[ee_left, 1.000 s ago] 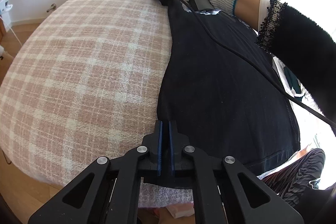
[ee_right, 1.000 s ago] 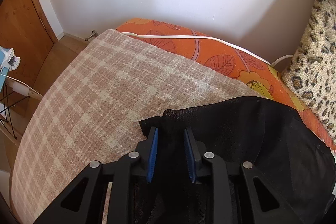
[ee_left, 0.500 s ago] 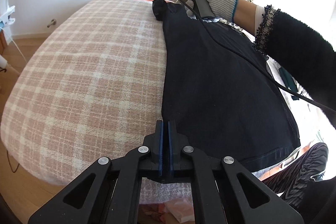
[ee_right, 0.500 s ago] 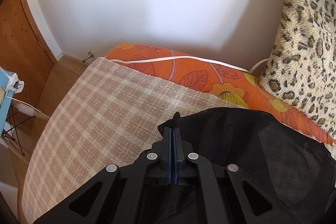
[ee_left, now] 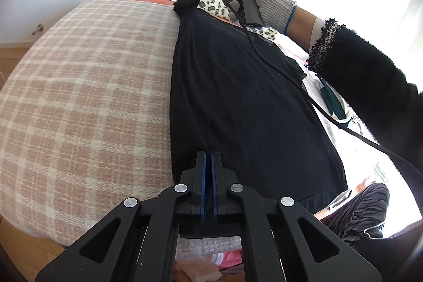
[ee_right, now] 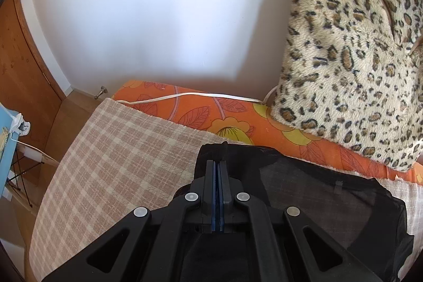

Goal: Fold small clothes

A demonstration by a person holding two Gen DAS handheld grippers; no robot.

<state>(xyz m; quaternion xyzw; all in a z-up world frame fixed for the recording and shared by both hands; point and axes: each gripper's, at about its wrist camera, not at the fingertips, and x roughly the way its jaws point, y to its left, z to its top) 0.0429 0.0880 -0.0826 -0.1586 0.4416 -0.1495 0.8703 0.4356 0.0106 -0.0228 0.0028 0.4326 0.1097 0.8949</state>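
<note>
Black garment (ee_left: 246,107) stretches over the plaid blanket (ee_left: 87,97), each end pinched in a closed gripper, left (ee_left: 208,163) and right (ee_right: 218,168); its far hem is cut off.

My two black claws, a gloved hand and a fuzzy sleeve

My left claw (ee_left: 208,171) and right claw (ee_right: 218,176) each have black angular arms, four silver screws and blue pads. My right hand (ee_left: 260,3) wears a grey knit glove cuffed in teal; at 3 o'clock, a black fuzzy sleeve (ee_left: 370,86) with speckled trim, and a black cable (ee_left: 277,70).
</note>
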